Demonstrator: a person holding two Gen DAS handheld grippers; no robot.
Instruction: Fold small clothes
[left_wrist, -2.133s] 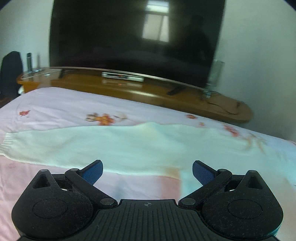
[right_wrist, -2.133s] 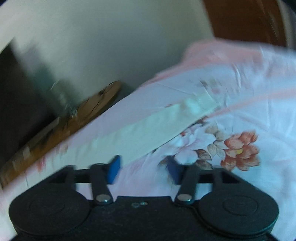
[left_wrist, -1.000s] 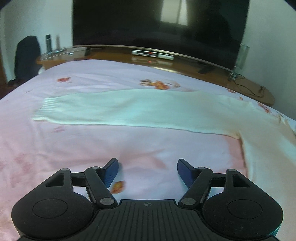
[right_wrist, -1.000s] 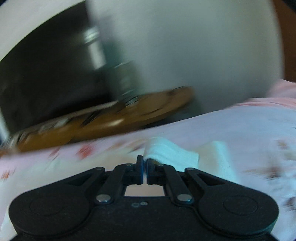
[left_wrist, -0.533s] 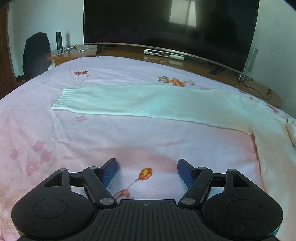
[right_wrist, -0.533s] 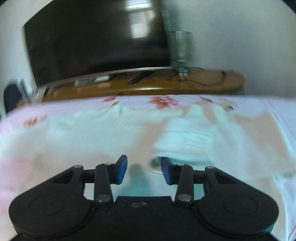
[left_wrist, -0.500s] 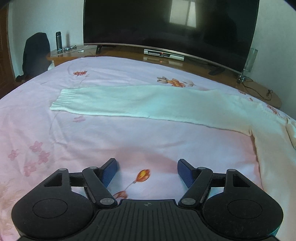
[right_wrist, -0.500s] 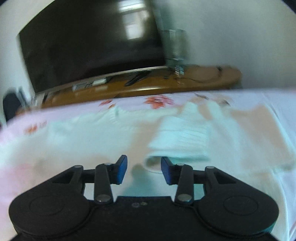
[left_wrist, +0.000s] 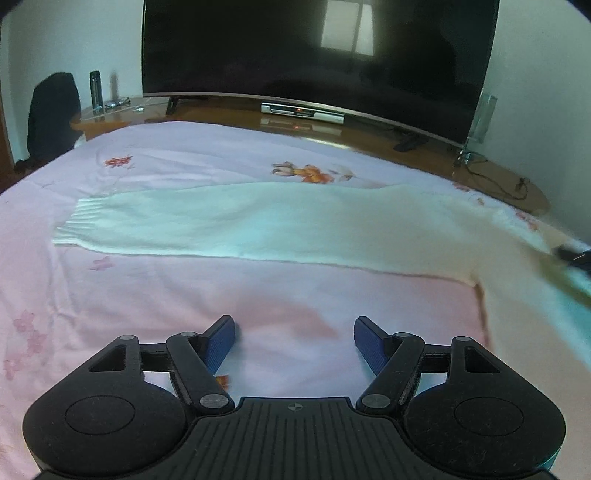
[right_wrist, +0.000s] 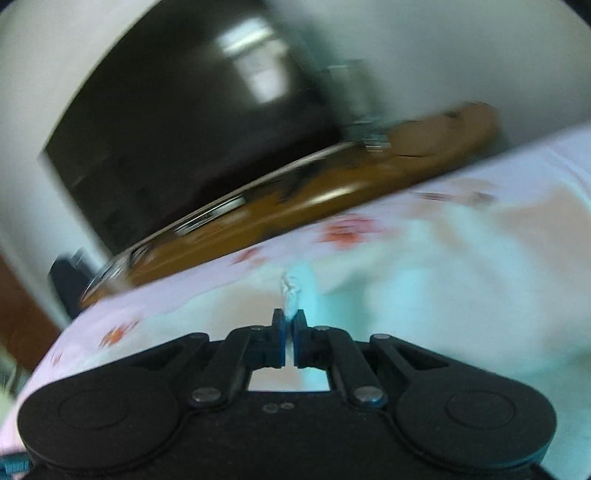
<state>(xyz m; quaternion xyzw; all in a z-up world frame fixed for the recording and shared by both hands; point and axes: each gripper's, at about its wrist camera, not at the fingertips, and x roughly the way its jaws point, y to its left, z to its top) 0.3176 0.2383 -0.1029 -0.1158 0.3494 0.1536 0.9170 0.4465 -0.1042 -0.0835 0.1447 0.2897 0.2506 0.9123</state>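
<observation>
Sweater (left_wrist: 280, 221) lies spread on the pink bed (left_wrist: 155, 295), its right part pinched in the right gripper (right_wrist: 289, 325) jaws, so carry that fold across smoothly while the left gripper (left_wrist: 294, 341), jaws spread, hovers near.

Left gripper (left_wrist: 294, 341): lower centre of the left wrist frame, level, body black. Jaws spread wide, a broad gap between the two blue pads (left_wrist: 220, 340). Nothing between them. Linkage arms angled outward to either side.

Right gripper (right_wrist: 289, 334): lower centre of the right wrist frame, body black, view rolled so the scene behind runs tilted and blurred. Jaws drawn together, only a thin slit between the blue pads, a pinch of the white garment (right_wrist: 291, 291) caught at the tips. Linkage arms folded inward.
</observation>
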